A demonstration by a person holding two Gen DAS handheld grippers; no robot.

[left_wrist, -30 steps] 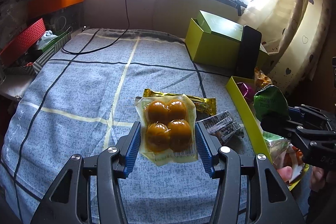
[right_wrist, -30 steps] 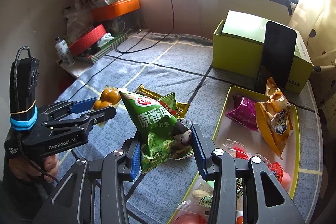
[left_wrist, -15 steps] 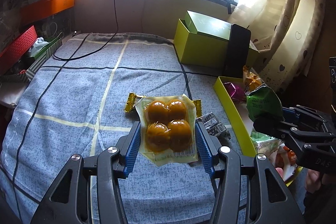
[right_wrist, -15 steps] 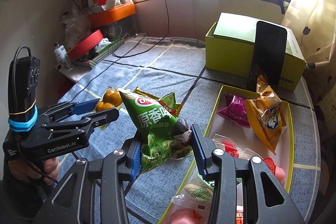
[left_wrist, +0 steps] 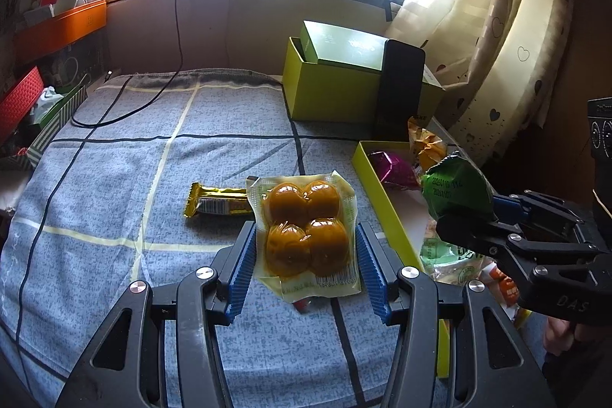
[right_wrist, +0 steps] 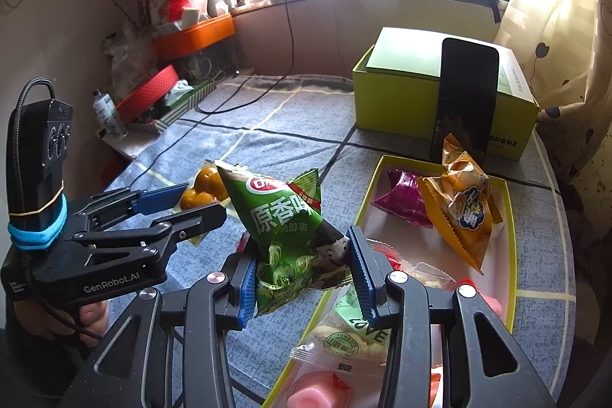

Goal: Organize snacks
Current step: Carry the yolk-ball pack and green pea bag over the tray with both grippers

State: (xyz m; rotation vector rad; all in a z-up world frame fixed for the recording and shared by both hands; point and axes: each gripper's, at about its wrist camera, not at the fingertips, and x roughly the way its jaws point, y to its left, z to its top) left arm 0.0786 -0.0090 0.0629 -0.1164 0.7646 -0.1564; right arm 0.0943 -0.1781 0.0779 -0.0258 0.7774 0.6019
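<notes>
since a second ago both grippers have drifted toward the yellow tray (left_wrist: 386,213). the left gripper (left_wrist: 306,247) is clamped on the clear pack of four orange balls (left_wrist: 304,230), the right gripper (right_wrist: 302,270) on the green snack bag (right_wrist: 290,228), both lifted above the blue cloth (left_wrist: 114,178); a gold bar (left_wrist: 218,203) lies behind.

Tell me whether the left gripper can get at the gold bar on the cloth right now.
Probably not: the left gripper already has the yolk packet between its jaws; the gold bar lies uncovered beyond.
</notes>
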